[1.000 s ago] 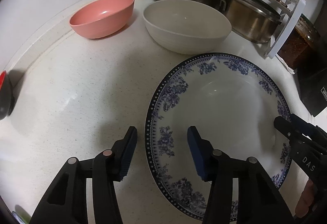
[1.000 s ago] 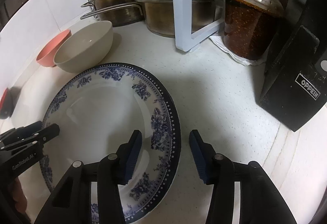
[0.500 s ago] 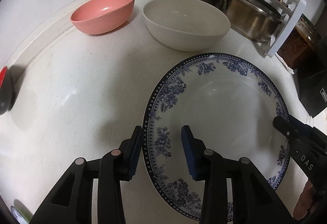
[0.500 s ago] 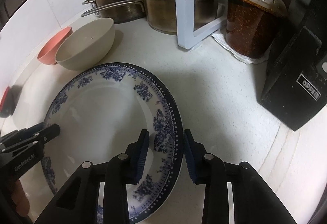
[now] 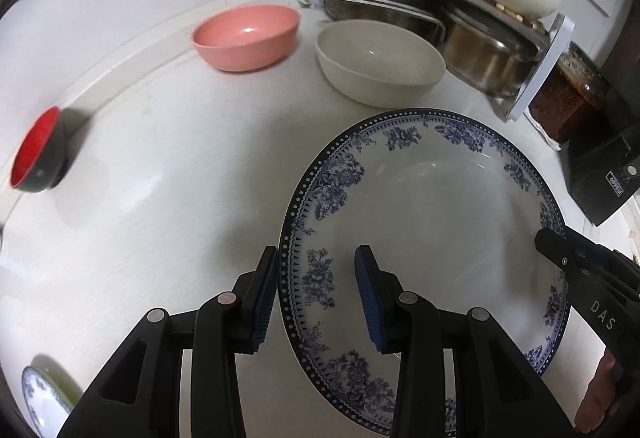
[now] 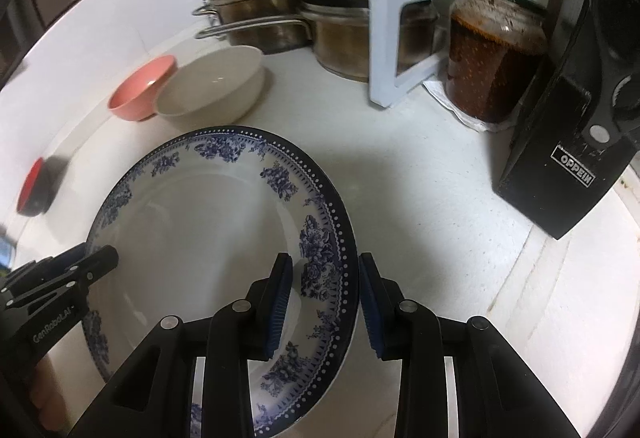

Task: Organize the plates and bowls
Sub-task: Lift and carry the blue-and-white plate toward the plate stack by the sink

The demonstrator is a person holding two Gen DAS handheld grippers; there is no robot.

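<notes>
A large white plate with a blue flower rim (image 5: 432, 222) is held between both grippers above the white counter. My left gripper (image 5: 316, 294) is shut on the plate's left rim, one finger under it and one inside. On the opposite rim of the plate (image 6: 200, 238) my right gripper (image 6: 326, 302) is shut the same way. Behind the plate stand a cream bowl (image 5: 380, 62) and a pink bowl (image 5: 246, 38). A red-and-black bowl (image 5: 36, 154) lies by the wall at far left.
A white rack with steel pots (image 5: 400, 10) and a pale lid fills the back corner. A jar of dark sauce (image 6: 492, 54) and a black box (image 6: 568, 158) stand at the right. A small blue-patterned dish (image 5: 44, 398) sits at the near left.
Both grippers closed from open onto the plate's opposite rims. The views then pulled up and back from the counter, with the plate keeping its place between the fingers.
</notes>
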